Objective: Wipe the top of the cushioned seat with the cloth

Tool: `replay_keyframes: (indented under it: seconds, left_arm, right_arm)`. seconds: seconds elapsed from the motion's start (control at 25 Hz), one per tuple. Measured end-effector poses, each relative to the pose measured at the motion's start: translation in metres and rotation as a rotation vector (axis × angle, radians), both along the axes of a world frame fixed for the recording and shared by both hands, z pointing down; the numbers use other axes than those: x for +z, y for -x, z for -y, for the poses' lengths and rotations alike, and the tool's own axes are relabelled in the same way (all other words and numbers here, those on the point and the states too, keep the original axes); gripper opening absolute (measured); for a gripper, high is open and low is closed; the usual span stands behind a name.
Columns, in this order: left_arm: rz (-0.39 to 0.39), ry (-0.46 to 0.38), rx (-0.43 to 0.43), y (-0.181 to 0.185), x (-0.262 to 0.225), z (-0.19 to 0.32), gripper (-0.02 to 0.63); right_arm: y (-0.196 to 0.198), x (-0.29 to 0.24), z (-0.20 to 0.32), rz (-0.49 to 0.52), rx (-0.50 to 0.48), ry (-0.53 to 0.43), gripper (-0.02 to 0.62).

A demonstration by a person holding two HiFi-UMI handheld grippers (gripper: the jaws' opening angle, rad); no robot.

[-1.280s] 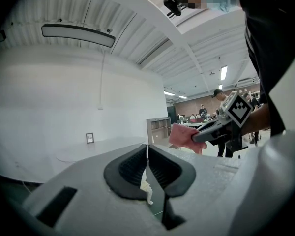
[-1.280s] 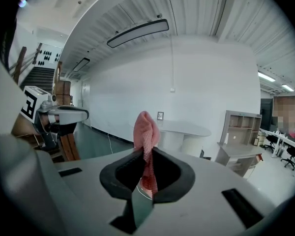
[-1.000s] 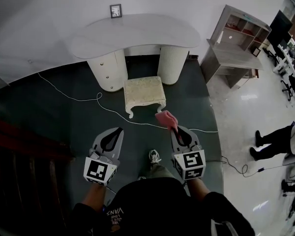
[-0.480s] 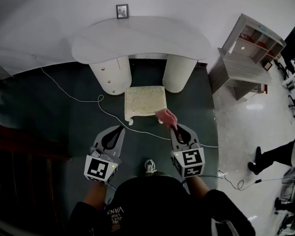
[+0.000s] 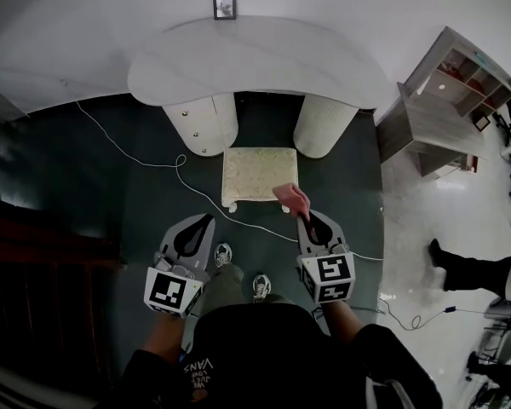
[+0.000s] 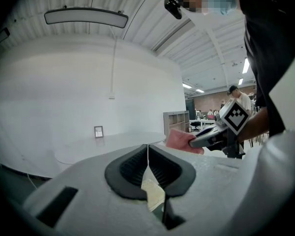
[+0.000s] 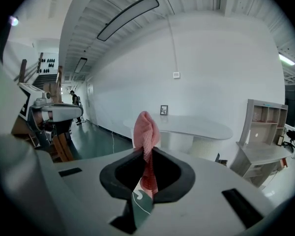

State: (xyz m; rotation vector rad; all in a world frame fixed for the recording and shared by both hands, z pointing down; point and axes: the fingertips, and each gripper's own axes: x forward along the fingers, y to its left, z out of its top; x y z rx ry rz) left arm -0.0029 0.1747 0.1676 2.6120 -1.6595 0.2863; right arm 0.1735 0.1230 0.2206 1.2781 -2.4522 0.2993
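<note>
The pink cloth (image 5: 291,199) is clamped in the right gripper (image 5: 310,221) and is seen over the near right corner of the cushioned seat (image 5: 257,173), set before a white desk (image 5: 255,58); the left gripper (image 5: 203,224) is held closed, empty

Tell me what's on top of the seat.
The seat shows a bare top where visible. The cloth, shut in the right gripper, overlaps its near right corner in the head view, hiding that corner; whether it touches cannot be told.
</note>
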Motion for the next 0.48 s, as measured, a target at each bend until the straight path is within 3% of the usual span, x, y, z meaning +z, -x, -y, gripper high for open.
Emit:
replay_keyframes:
  seconds: [0.16, 0.48]
  left_arm:
    - [-0.019, 0.025, 0.022, 0.013, 0.011, 0.03, 0.02]
    - [-0.032, 0.08, 0.148, 0.045, 0.041, 0.093, 0.02]
  right_arm:
    - [0.014, 0.013, 0.025, -0.006, 0.03, 0.017, 0.038]
    - [0.064, 0.043, 0.074, -0.041, 0.11, 0.047, 0.038]
